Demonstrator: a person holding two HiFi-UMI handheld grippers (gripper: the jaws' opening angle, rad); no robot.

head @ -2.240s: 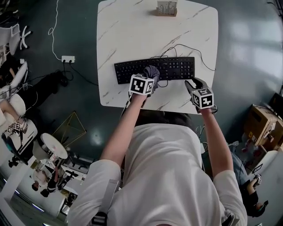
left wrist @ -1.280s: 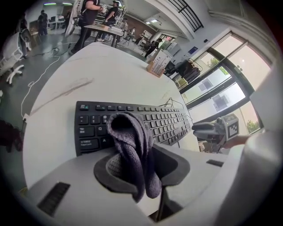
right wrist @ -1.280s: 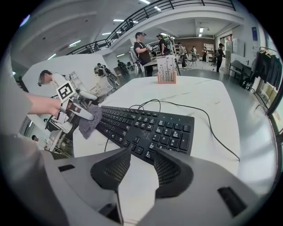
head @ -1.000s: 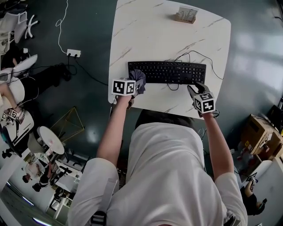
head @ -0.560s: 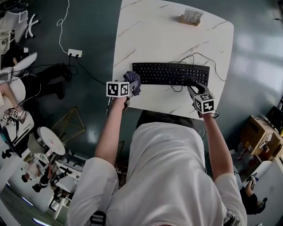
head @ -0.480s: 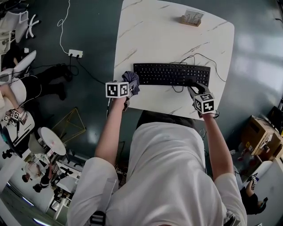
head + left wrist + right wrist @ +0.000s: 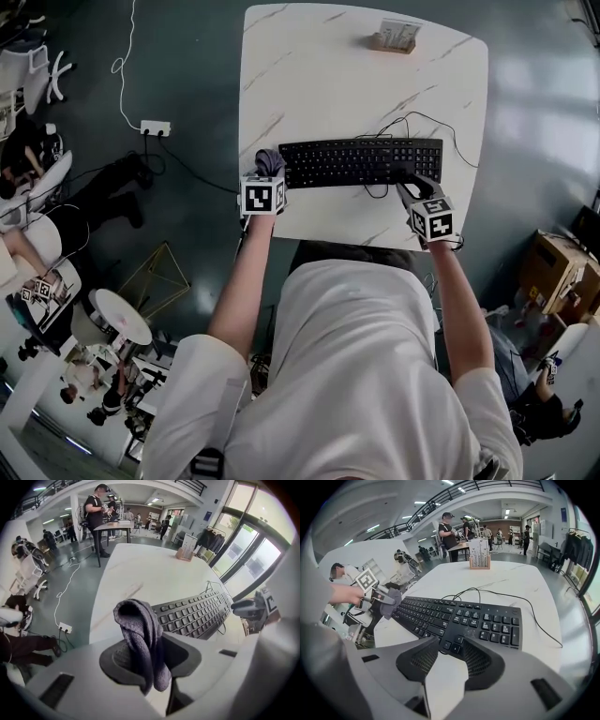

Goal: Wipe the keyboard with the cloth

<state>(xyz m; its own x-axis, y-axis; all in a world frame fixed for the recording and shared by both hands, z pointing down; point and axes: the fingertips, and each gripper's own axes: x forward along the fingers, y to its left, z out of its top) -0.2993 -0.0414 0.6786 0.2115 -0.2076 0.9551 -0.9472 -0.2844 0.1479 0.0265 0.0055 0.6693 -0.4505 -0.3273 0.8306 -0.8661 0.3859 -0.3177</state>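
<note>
A black keyboard (image 7: 361, 161) lies across the white marble table (image 7: 309, 75). My left gripper (image 7: 267, 176) is shut on a bunched grey cloth (image 7: 269, 159), which sits just off the keyboard's left end. In the left gripper view the cloth (image 7: 140, 639) stands up between the jaws, with the keyboard (image 7: 197, 613) to its right. My right gripper (image 7: 410, 180) is open at the keyboard's front right corner. In the right gripper view its jaws straddle the keyboard's (image 7: 464, 616) near edge, and the cloth (image 7: 391, 605) shows at far left.
A small wooden holder (image 7: 394, 36) stands at the table's far edge. The keyboard cable (image 7: 417, 119) loops behind the keyboard. A power strip (image 7: 150, 127) lies on the floor at left, cardboard boxes (image 7: 553, 272) at right. People stand in the background.
My left gripper has carried the cloth leftward along the keyboard, from its middle-left keys to just past its left end. The right gripper has stayed at the front right corner.
</note>
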